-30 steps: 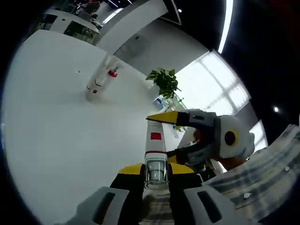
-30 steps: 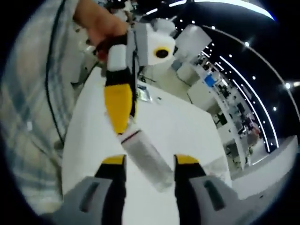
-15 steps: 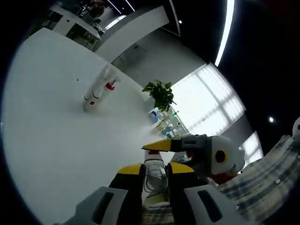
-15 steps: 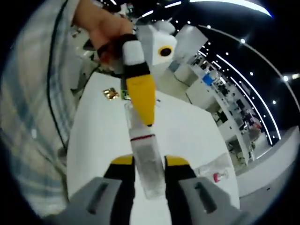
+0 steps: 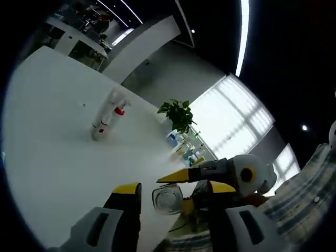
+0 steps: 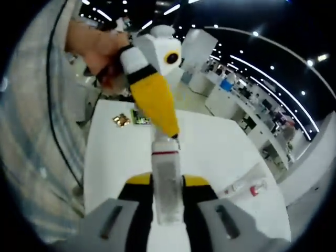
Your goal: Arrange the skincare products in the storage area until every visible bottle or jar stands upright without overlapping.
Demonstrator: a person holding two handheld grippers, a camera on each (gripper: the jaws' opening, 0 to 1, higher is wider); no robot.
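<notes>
On white table [image 5: 47, 157], two bottles [image 6: 167, 178].

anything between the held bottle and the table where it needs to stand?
Nothing visible. The right tool is clamped on the clear bottle above bare white table. The other bottle lies off to the side; small packets sit farther away.

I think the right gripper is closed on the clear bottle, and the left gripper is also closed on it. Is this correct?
Not quite. The right gripper is closed on the clear bottle, but the left gripper is open: in the left gripper view its jaws stand apart, with the bottle's end between them and gaps on both sides.
</notes>
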